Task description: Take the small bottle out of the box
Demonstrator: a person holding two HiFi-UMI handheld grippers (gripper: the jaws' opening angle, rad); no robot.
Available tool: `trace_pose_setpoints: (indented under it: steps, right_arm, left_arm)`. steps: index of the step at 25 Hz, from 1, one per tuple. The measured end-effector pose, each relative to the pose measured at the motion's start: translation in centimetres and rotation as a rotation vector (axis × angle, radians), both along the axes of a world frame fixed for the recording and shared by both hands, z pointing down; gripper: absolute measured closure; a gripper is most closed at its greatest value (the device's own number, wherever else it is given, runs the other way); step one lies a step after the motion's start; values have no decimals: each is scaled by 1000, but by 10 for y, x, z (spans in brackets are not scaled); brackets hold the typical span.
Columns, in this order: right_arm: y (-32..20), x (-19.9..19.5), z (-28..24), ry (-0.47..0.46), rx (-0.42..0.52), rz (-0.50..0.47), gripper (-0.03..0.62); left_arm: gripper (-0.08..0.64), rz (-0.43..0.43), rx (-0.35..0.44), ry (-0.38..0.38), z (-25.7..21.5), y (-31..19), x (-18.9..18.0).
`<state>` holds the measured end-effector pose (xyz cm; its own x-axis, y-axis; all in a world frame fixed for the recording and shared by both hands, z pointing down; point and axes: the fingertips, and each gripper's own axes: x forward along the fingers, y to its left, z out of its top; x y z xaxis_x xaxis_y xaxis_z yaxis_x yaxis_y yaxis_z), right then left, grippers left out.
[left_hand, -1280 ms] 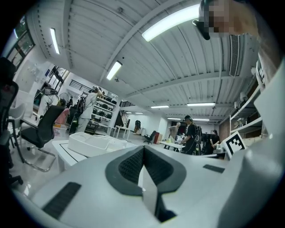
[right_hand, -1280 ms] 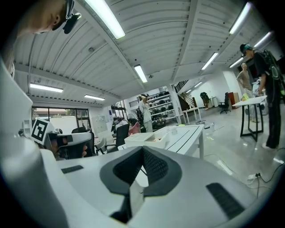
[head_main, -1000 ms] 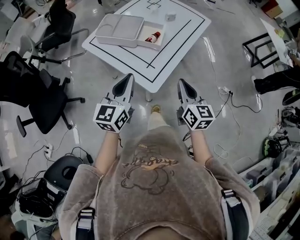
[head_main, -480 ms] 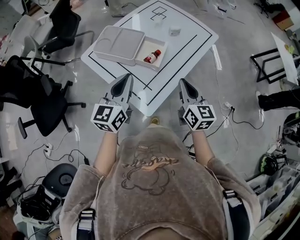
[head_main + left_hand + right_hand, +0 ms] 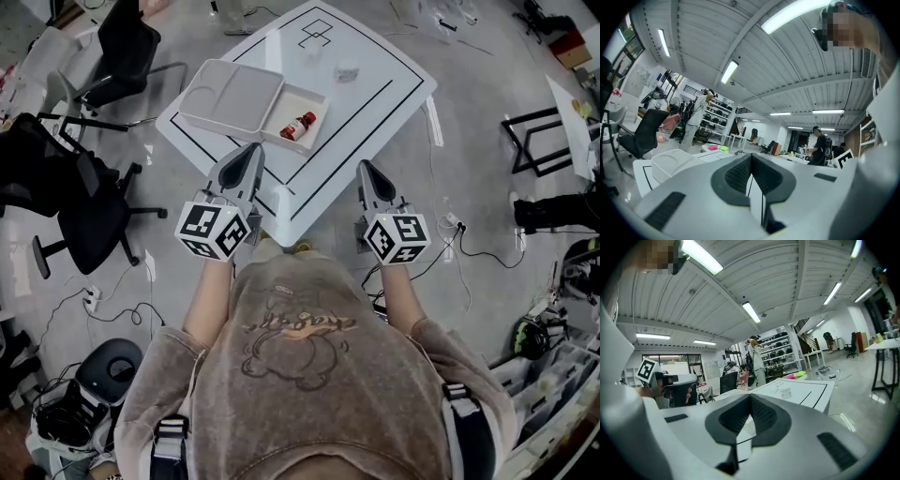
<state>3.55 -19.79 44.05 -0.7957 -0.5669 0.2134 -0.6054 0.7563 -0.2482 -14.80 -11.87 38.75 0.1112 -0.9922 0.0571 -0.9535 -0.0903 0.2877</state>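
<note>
In the head view a small red-and-white bottle (image 5: 297, 126) lies on its side in the open white box (image 5: 316, 98), whose lid (image 5: 232, 97) is folded out to the left on the white table (image 5: 375, 103). My left gripper (image 5: 255, 150) and right gripper (image 5: 364, 167) hover side by side over the table's near edge, short of the box, both shut and empty. The left gripper view shows the lid (image 5: 672, 161) beyond the touching jaws (image 5: 751, 157). The right gripper view shows the table top (image 5: 797, 390) past its shut jaws (image 5: 750, 398).
Black office chairs (image 5: 75, 202) stand left of the table. Cables (image 5: 469, 253) run over the floor at right, with a black frame (image 5: 544, 136) and storage bins (image 5: 553, 375) beyond. A small white object (image 5: 347, 70) sits on the table's far part. People stand in the background.
The table and box have drawn closer and lower in the head view as the person stepped toward them. Both grippers stay shut and now reach over the table's near edge.
</note>
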Motion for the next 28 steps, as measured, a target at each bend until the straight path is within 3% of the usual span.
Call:
trace_pose_setpoints:
  steps: [28]
  right_arm:
    - [-29, 0, -11, 24, 44, 171, 595]
  left_arm:
    - [551, 125, 10, -85, -8, -71, -16]
